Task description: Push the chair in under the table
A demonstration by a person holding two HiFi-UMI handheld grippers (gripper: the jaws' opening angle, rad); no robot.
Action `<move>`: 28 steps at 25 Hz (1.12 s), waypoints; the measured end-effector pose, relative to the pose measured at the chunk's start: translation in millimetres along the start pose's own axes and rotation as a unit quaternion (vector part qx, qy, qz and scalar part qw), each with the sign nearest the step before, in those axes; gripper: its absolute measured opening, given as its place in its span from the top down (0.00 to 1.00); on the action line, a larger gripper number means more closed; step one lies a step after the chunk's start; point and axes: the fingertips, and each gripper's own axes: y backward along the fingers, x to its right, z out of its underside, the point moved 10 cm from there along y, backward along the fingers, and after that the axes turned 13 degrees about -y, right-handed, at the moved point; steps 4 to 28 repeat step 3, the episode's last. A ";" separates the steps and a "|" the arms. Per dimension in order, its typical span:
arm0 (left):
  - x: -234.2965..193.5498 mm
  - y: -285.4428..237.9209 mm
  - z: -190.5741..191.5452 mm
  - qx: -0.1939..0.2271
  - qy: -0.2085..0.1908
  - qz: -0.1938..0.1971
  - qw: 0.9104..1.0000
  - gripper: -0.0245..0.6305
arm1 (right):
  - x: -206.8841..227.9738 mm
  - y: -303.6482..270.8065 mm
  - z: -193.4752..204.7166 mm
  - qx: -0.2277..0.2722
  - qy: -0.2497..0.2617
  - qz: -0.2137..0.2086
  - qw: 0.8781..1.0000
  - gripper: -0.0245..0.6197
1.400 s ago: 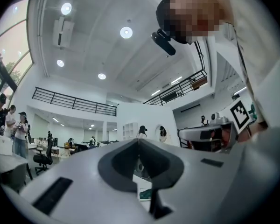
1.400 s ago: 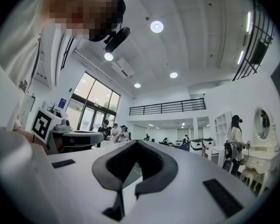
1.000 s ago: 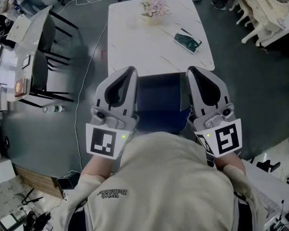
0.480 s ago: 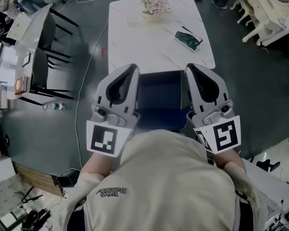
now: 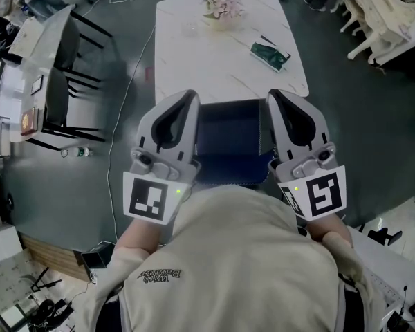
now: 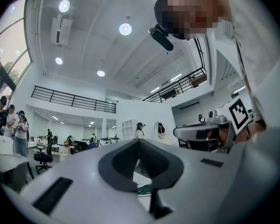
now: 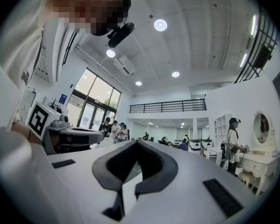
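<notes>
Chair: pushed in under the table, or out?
Mostly out. In the head view nearly the whole dark seat of the chair shows on the near side of the edge of the table.

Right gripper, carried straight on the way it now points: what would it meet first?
Most likely the near edge of the white table, just ahead of the shut right gripper, which sits beside the dark chair. Height is unclear from above; it might instead pass just over the tabletop.
</notes>
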 end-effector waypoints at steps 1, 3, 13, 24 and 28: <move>0.1 0.3 -0.1 0.000 0.001 0.000 1.000 0.95 | -0.3 0.2 -0.1 0.000 0.000 0.000 1.000 0.95; 0.1 1.2 0.0 -0.002 0.002 0.000 1.000 0.95 | -1.2 0.4 -0.4 0.000 0.001 0.001 1.000 0.95; 0.1 1.2 0.0 -0.002 0.002 0.000 1.000 0.95 | -1.2 0.4 -0.4 0.000 0.001 0.001 1.000 0.95; 0.1 1.2 0.0 -0.002 0.002 0.000 1.000 0.95 | -1.2 0.4 -0.4 0.000 0.001 0.001 1.000 0.95; 0.1 1.2 0.0 -0.002 0.002 0.000 1.000 0.95 | -1.2 0.4 -0.4 0.000 0.001 0.001 1.000 0.95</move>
